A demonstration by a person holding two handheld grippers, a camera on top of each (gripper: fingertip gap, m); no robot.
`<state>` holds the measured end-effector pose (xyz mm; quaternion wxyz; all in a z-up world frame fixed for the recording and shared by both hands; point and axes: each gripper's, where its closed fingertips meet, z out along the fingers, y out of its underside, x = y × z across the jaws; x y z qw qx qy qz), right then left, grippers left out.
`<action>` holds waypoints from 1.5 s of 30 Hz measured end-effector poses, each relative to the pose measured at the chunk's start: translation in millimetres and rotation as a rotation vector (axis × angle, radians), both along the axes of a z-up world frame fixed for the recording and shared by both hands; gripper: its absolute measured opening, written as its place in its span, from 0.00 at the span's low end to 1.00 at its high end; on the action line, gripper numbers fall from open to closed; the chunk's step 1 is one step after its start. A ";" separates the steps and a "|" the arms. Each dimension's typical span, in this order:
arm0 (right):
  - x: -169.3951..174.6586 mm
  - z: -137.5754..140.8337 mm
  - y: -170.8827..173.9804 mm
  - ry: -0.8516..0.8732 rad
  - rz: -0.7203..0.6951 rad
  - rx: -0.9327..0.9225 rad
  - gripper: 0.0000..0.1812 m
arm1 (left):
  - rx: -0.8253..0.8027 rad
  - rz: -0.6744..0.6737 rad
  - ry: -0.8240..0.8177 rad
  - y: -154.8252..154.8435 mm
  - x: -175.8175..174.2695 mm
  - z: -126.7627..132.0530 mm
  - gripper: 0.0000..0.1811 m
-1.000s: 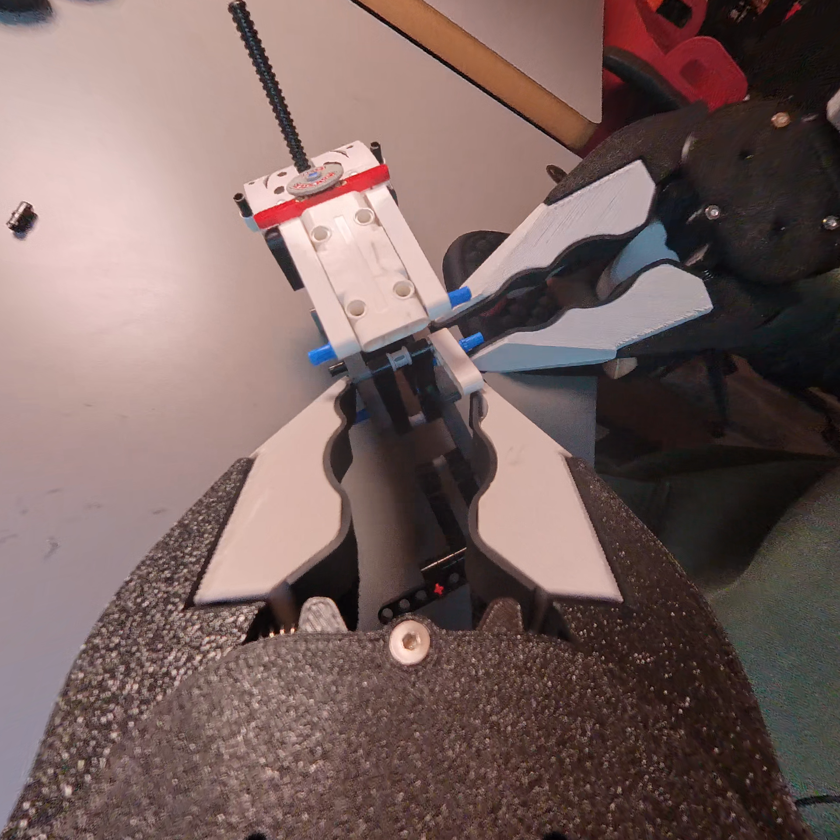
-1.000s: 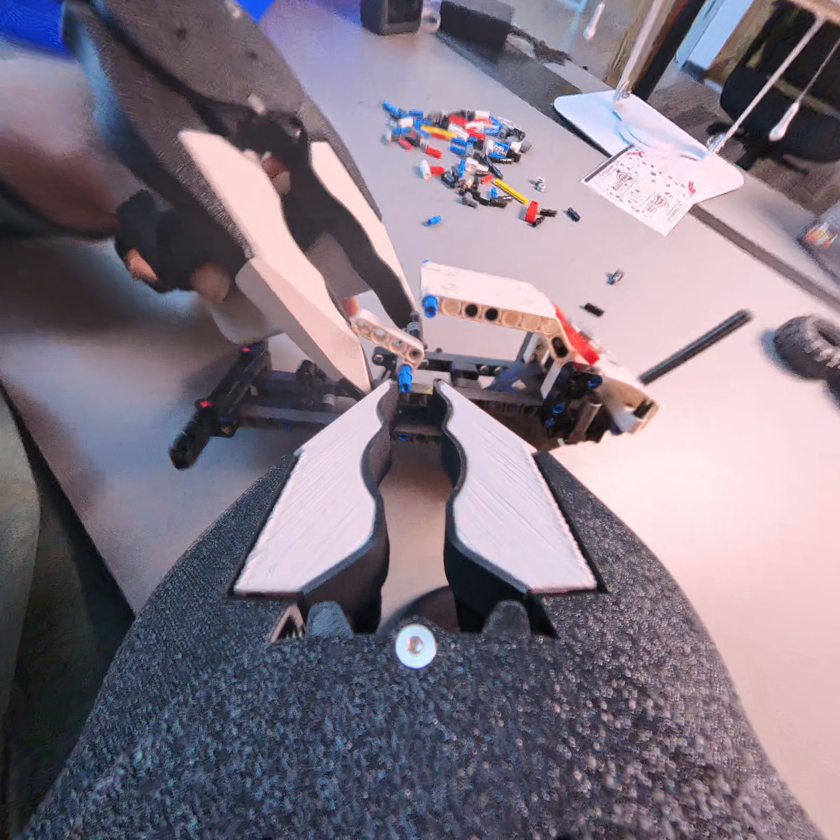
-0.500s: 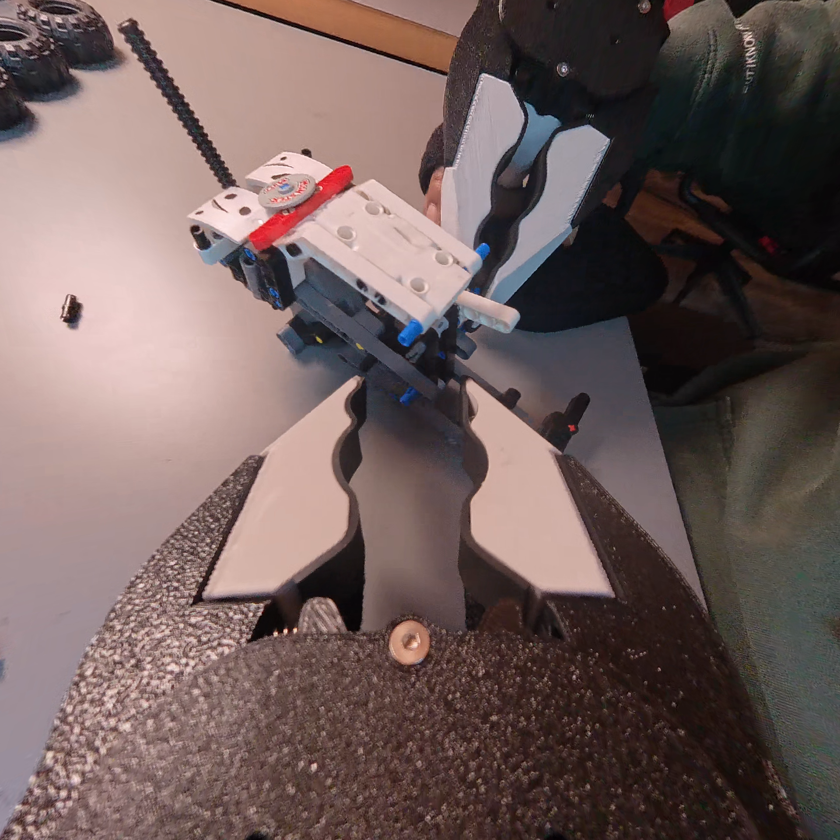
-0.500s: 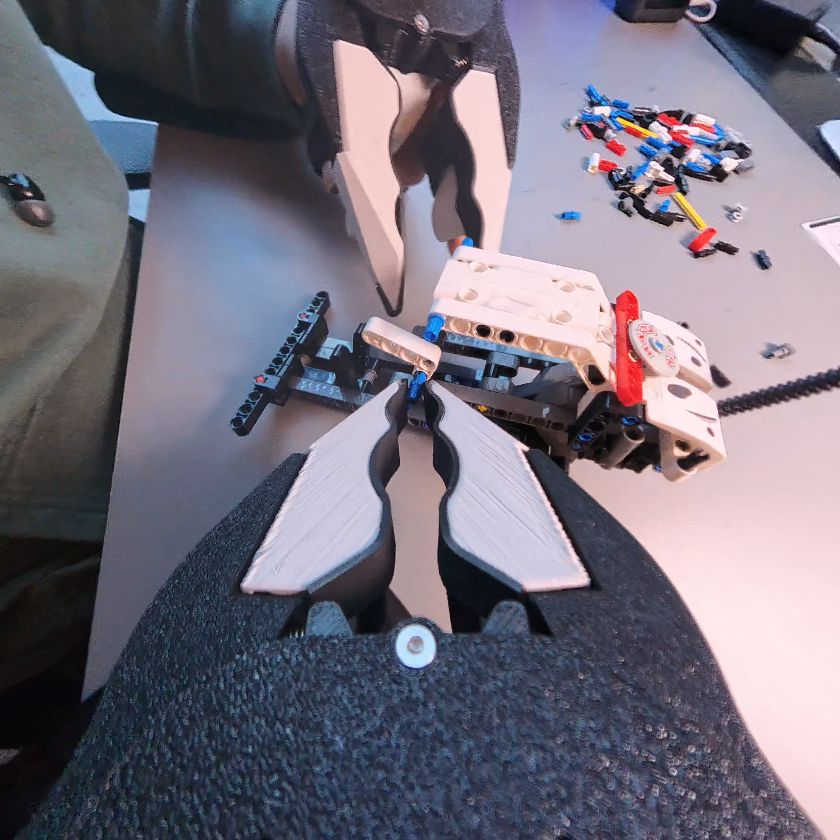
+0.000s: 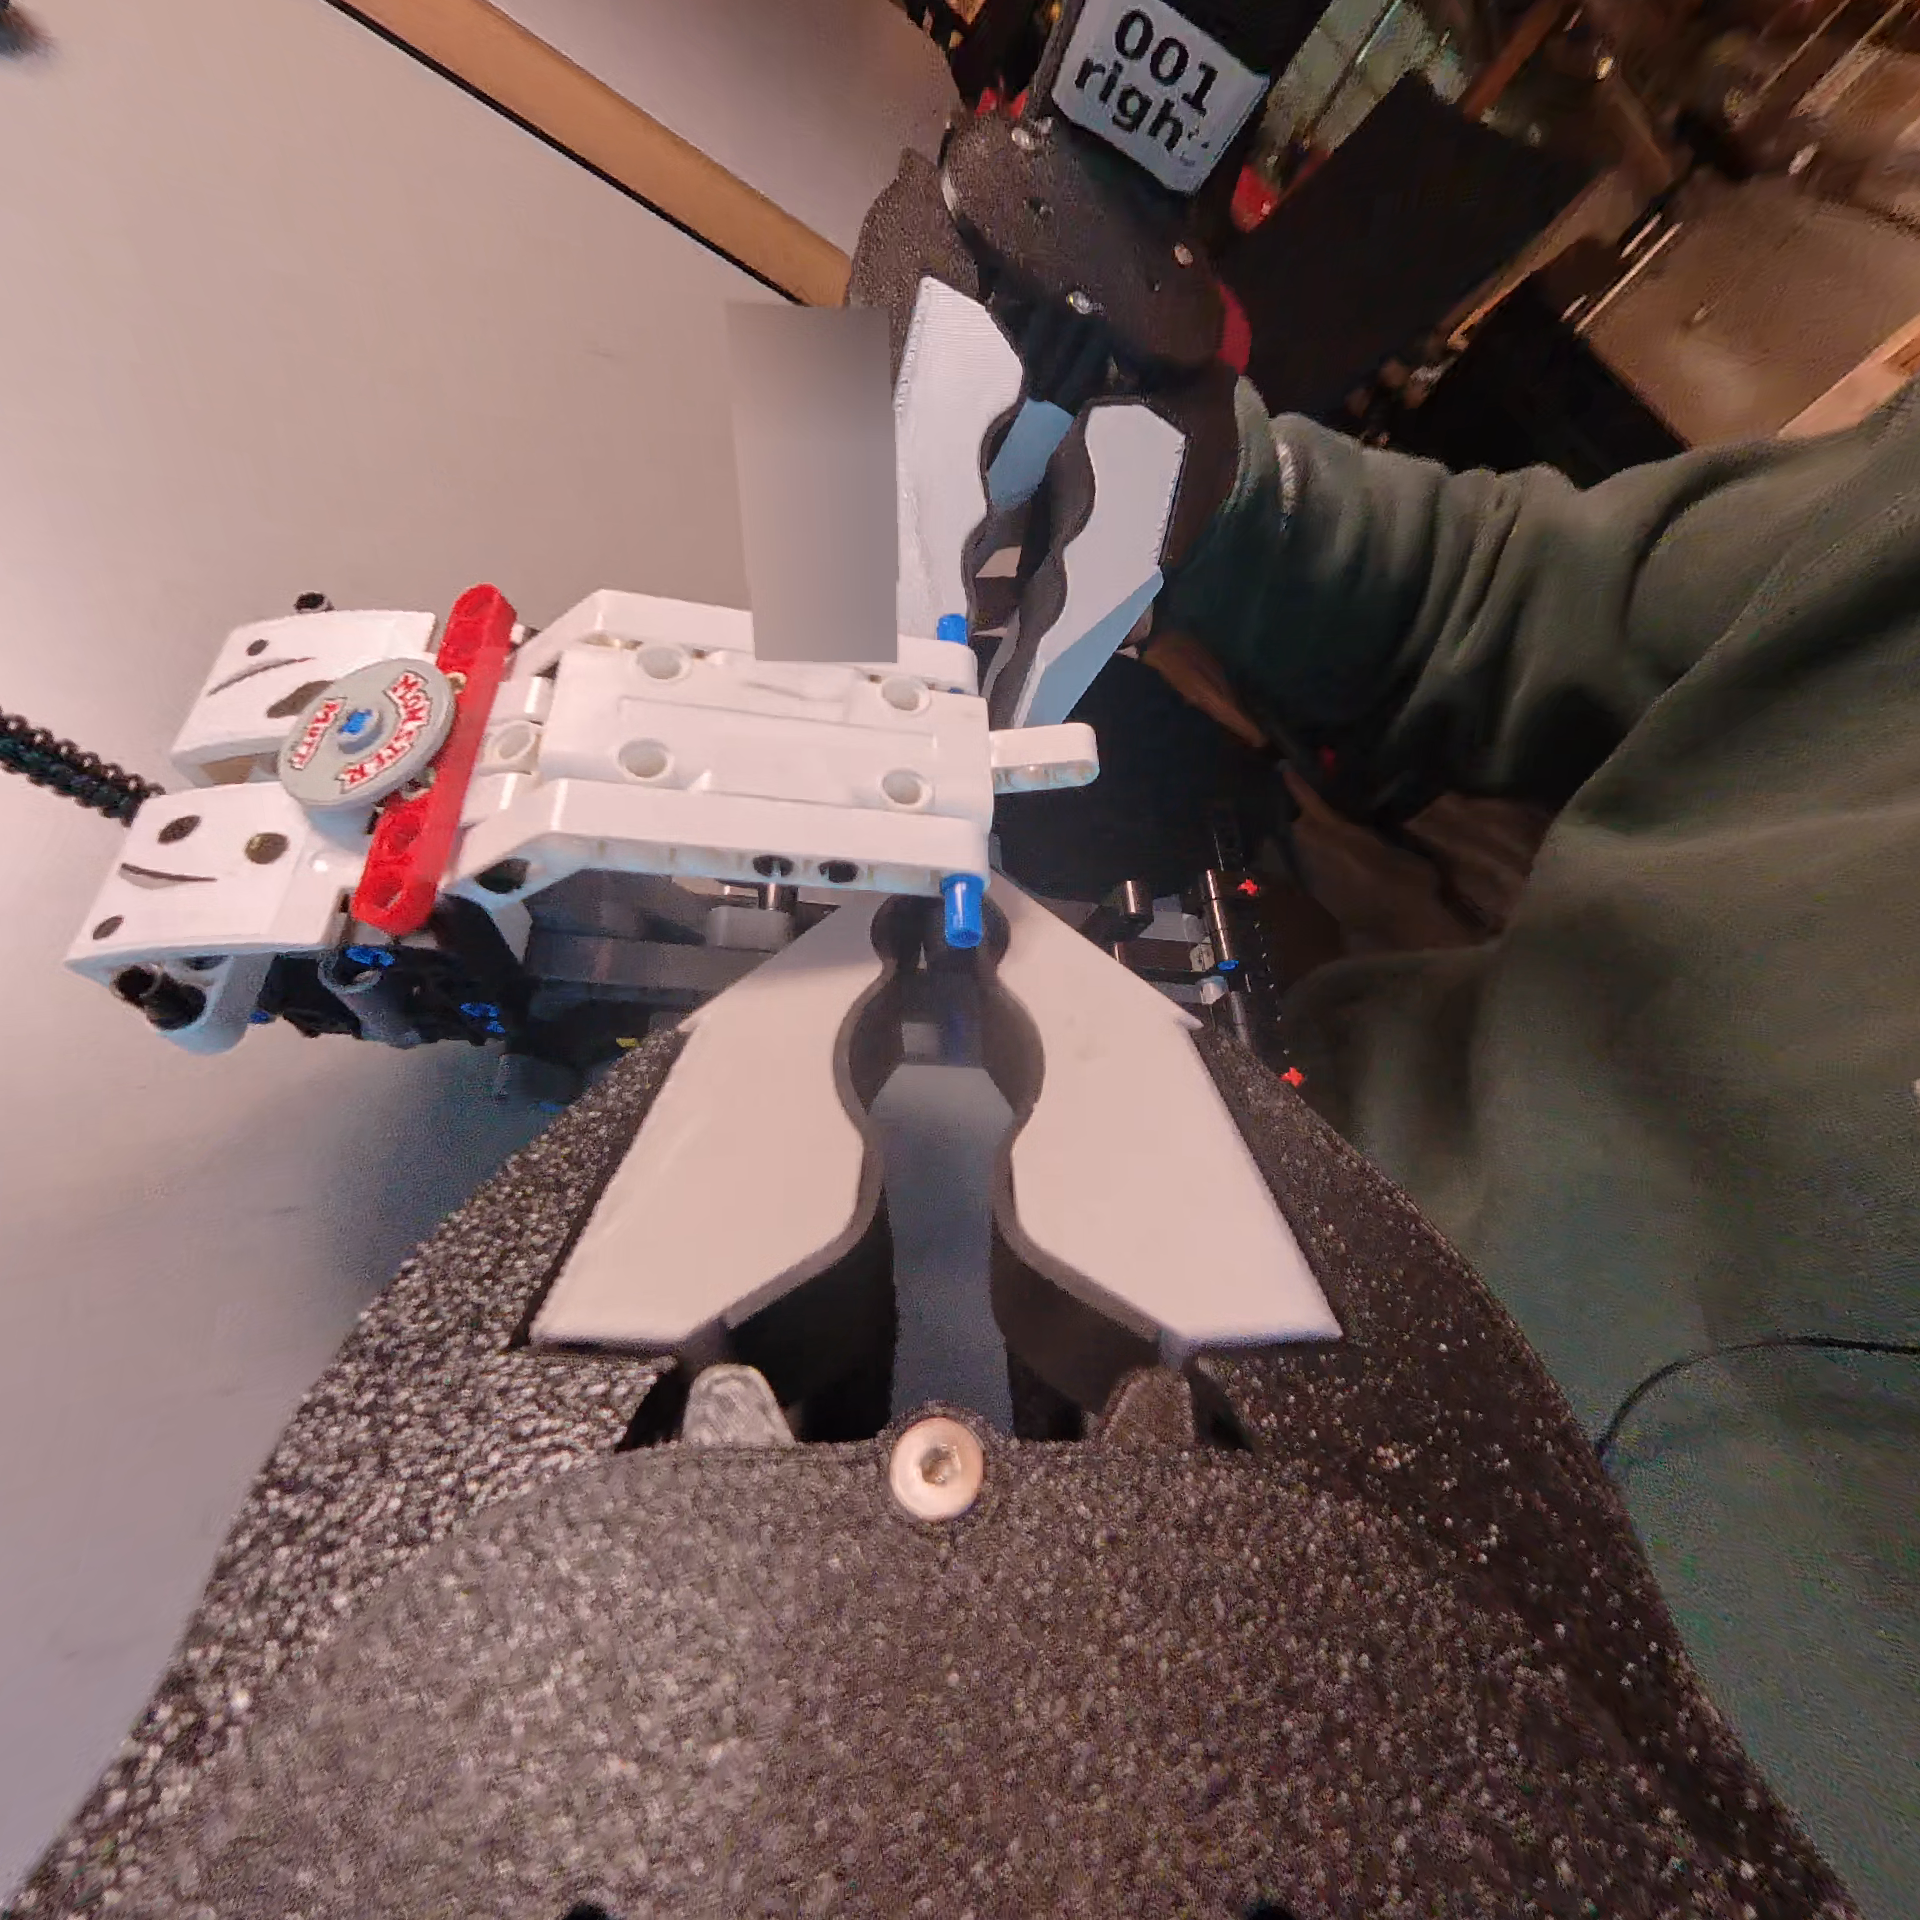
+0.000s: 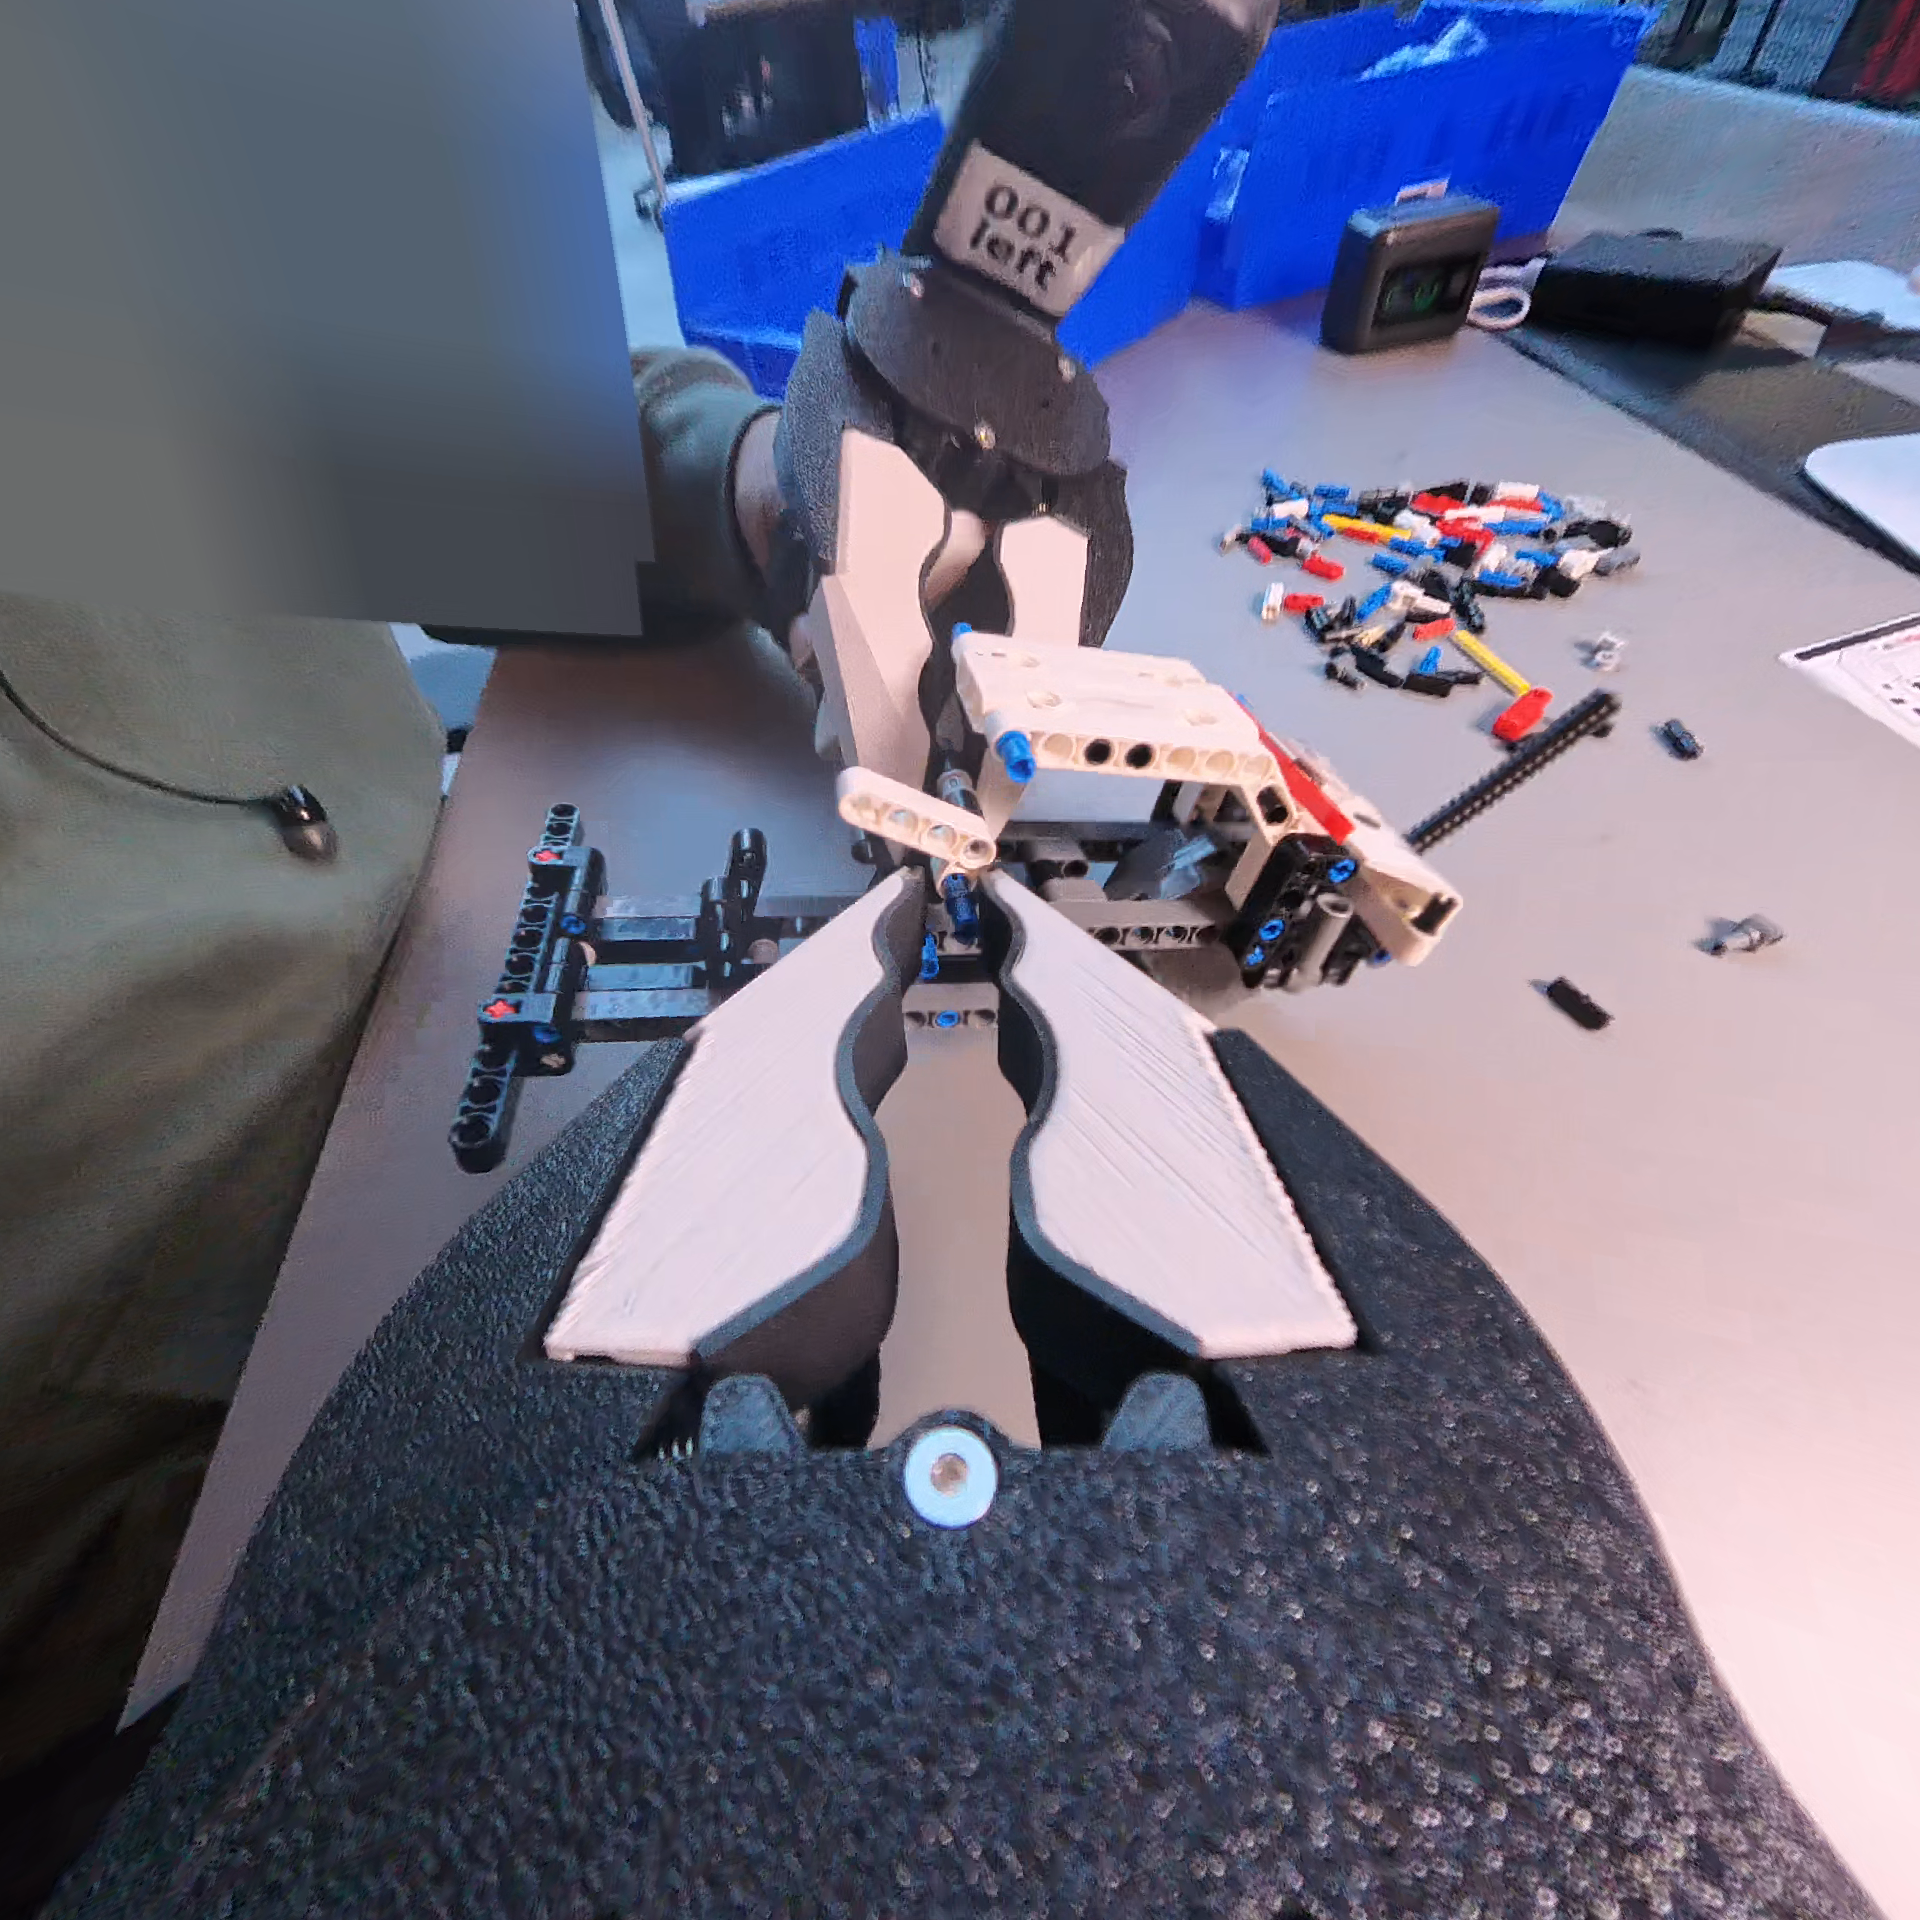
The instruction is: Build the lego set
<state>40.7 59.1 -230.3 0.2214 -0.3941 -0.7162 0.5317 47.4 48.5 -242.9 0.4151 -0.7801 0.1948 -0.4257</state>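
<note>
On the grey table (image 6: 1558, 1195), near its front edge, sat one part-built lego model (image 6: 1122, 790): white panelled top (image 5: 748, 748), one red beam (image 5: 436, 758) across it, one grey round disc (image 5: 364, 732) with print beside the beam, black frame below. A black chassis tail (image 6: 582, 956) stuck out from the model toward the person, lying flat on the table. One short white beam (image 6: 914, 821) hung at the model's rear. Two blue pins (image 5: 961, 909) showed at the rear corners of the white top in the left wrist view.

Left gripper (image 5: 940, 940): its two fingertips sat nearly together at the model's side, by a blue pin and the black frame; narrow gap only. Whether it truly pinched a part, cannot tell. Right gripper (image 6: 951, 894): two fingertips close together, just under the short white beam, around a small blue pin (image 6: 961, 914); contact looked likely but grip not certain. The two grippers came at the model from opposite sides.

Farther out: one loose pile of small parts (image 6: 1434, 561), blue, red, black, white, yellow, too many to count. One long black ribbed axle (image 6: 1507, 774) lay by the model's nose. About three stray small pieces (image 6: 1579, 1003) sat to the right. One instruction sheet corner (image 6: 1870, 665) at the right edge. One black box (image 6: 1413, 270) and blue bins (image 6: 1403, 145) at the far side. Person's green sleeve (image 5: 1507, 582) behind the right gripper.
</note>
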 end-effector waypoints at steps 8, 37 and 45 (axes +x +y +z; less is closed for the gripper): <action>-13.6 18.0 2.5 0.033 0.056 -0.139 0.03 | -0.079 -0.003 -0.268 0.4 -11.3 19.1 0.04; -14.2 19.6 -3.5 -0.172 0.087 0.106 0.02 | -0.152 -0.070 -0.484 -6.2 -12.6 28.4 0.03; -3.0 10.5 -7.3 -0.292 0.151 0.095 0.01 | -0.156 -0.074 -0.376 -7.8 -1.3 19.3 0.03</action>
